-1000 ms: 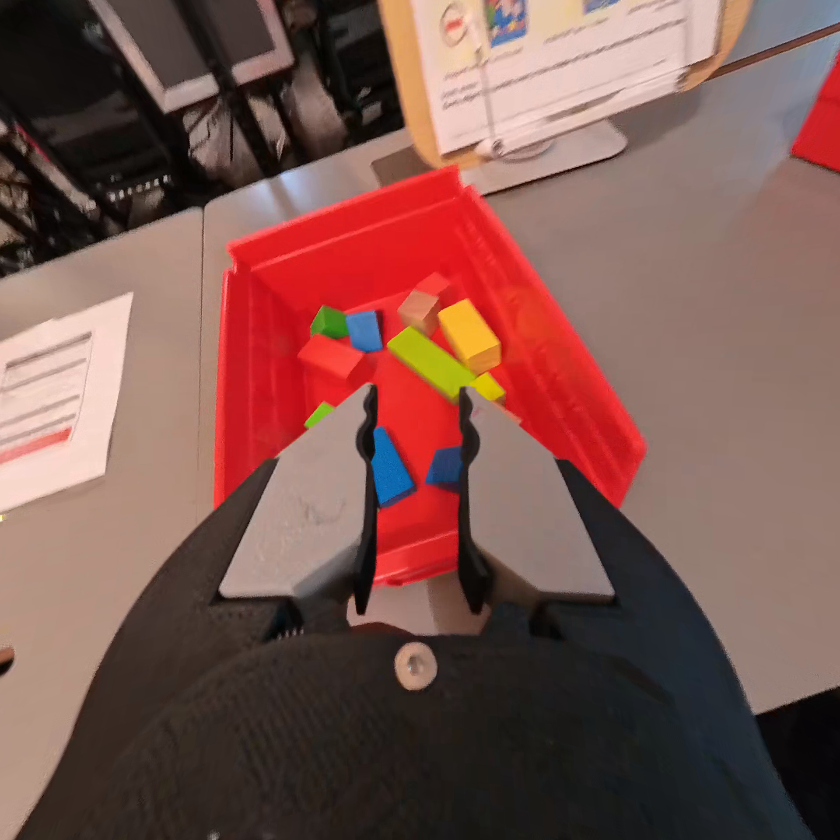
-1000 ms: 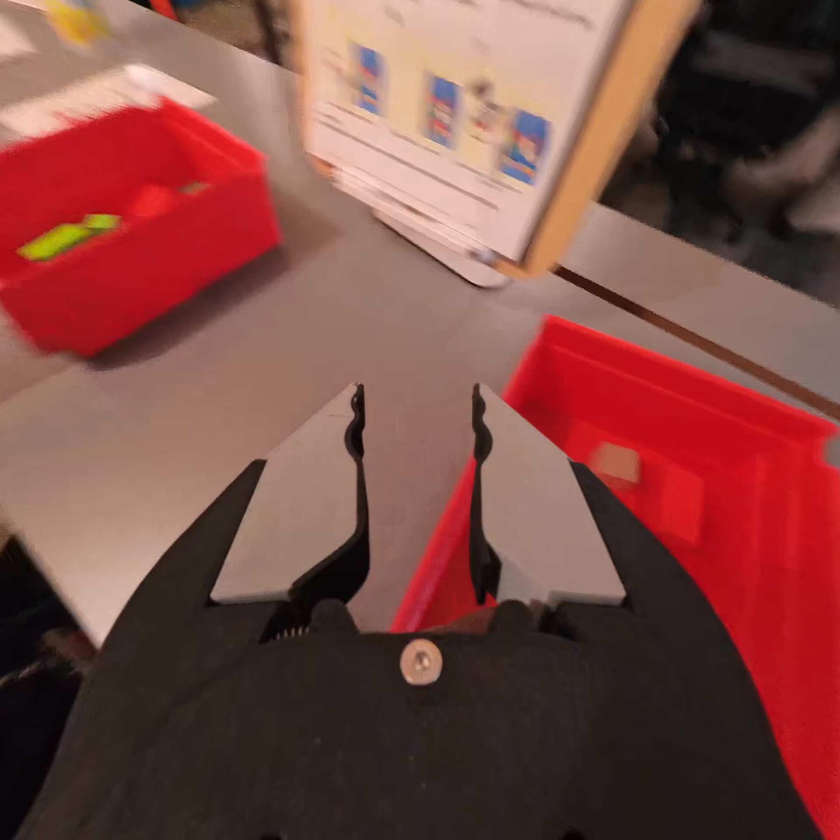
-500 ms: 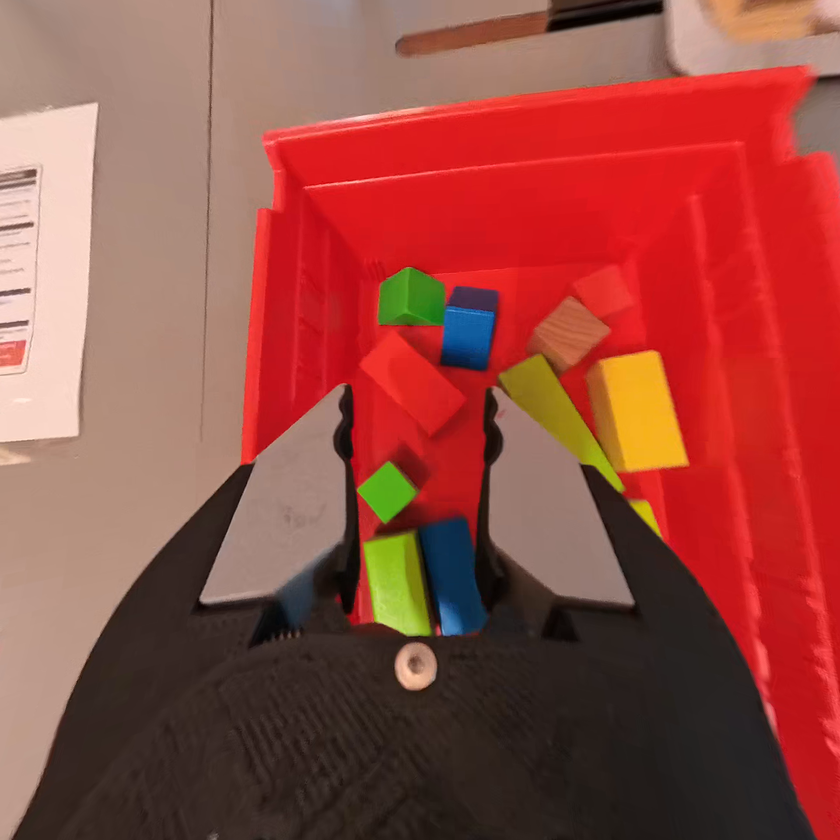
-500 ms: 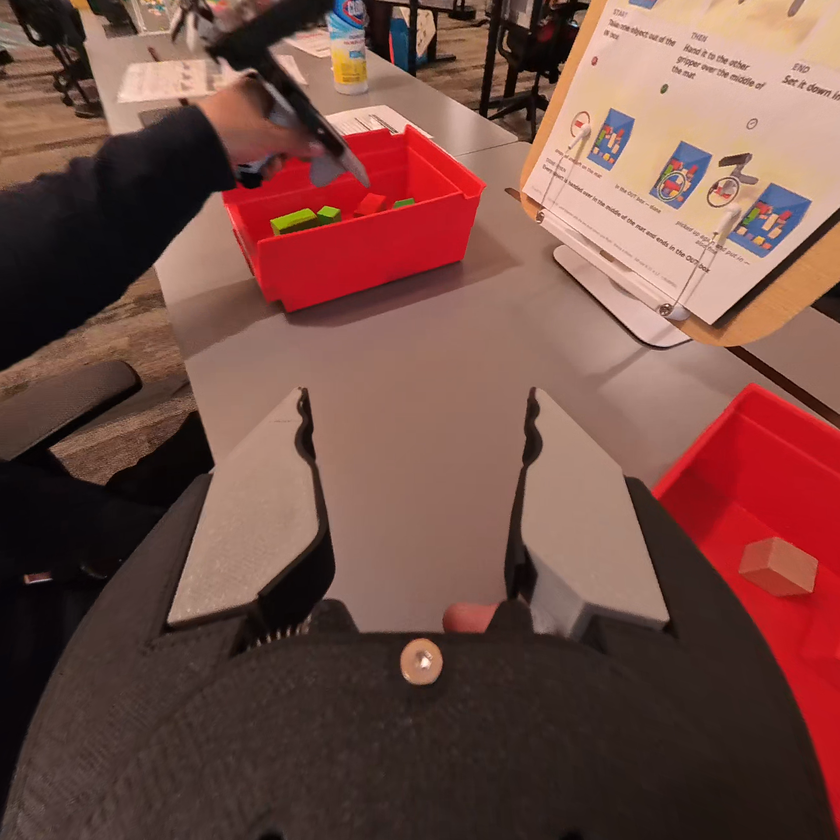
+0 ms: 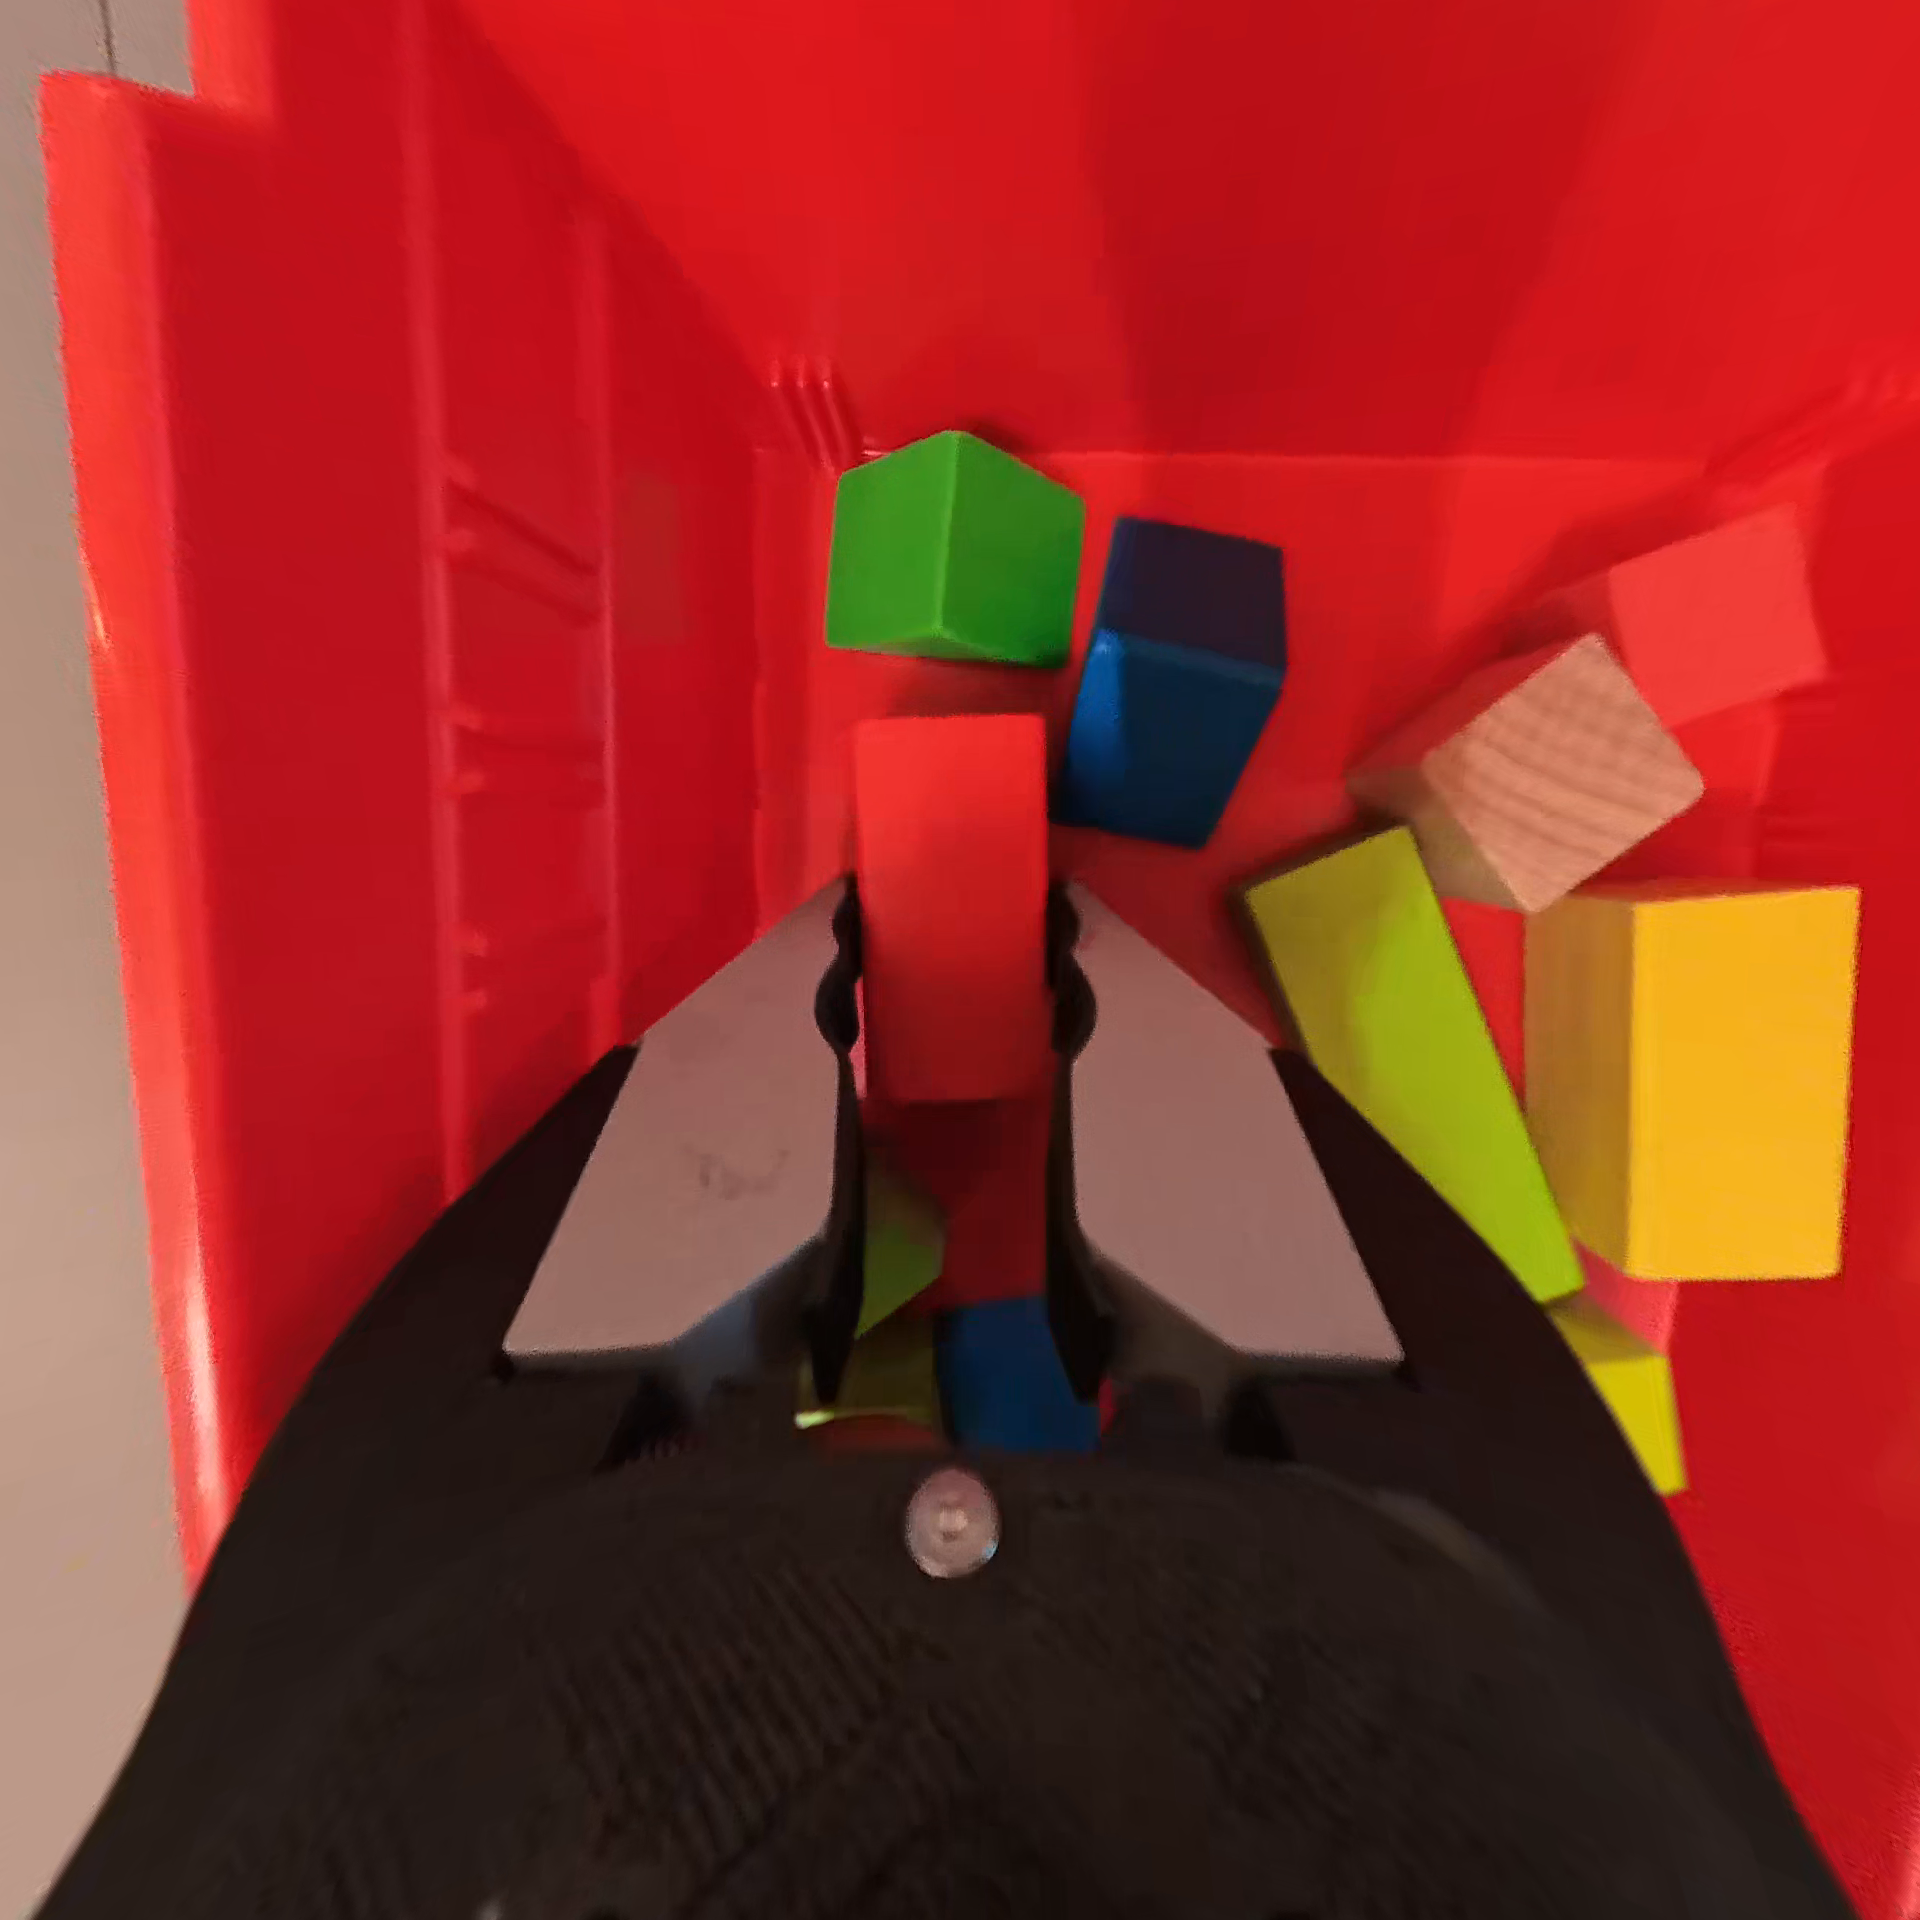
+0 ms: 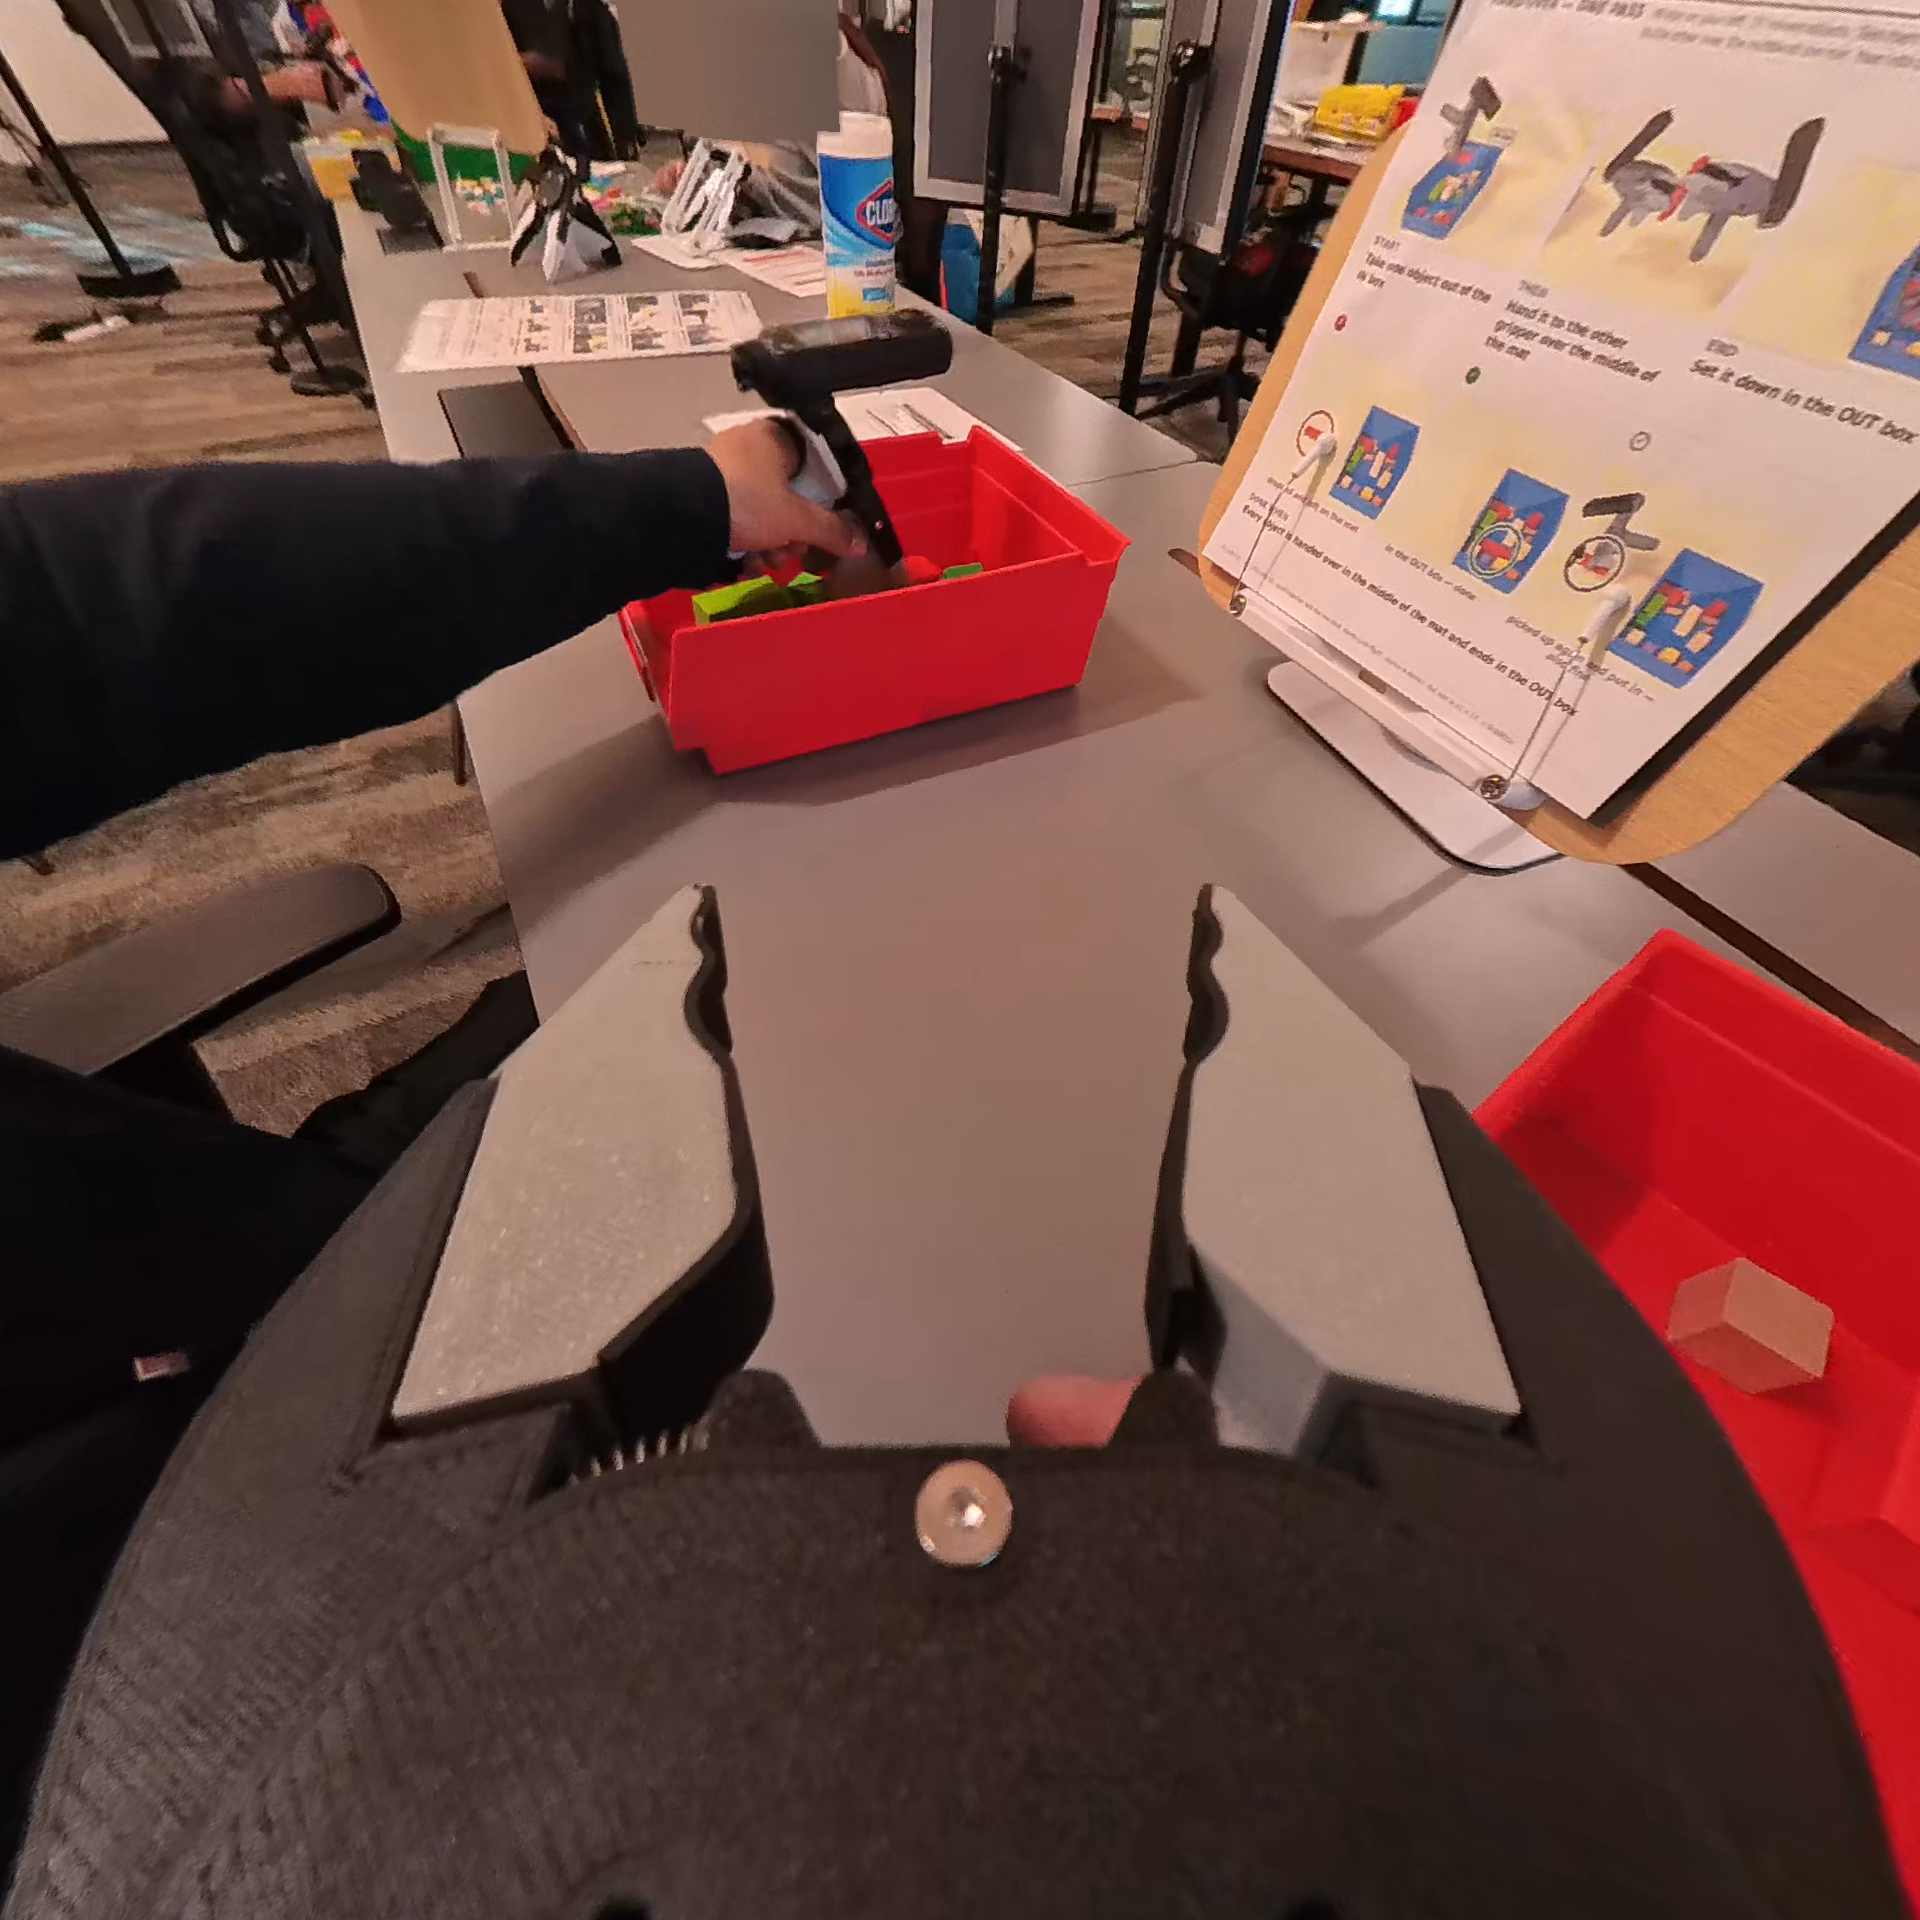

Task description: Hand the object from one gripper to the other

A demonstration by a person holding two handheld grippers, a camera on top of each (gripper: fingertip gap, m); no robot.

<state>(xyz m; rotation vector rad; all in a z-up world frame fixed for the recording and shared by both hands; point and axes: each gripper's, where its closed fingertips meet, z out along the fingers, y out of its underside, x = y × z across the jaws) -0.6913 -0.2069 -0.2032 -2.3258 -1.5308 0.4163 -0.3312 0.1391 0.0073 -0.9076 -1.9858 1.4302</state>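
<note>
The left tongs (image 5: 951,935) are clamping a red block (image 5: 951,883) by its 2 long sides, low inside the red bin (image 5: 312,727) among loose blocks; the right tongs (image 6: 951,966) are waiting spread wide and empty over the grey bench (image 6: 935,831). The lift looks best taken straight up, clear of the blue block (image 5: 1174,707) just beside it, before heading for the handover.

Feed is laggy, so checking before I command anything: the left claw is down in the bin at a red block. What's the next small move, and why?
Probably lift the left claw straight up out of the red bin. Its fingers look closed against both sides of the red block, while the right claw waits open over the table.
</note>
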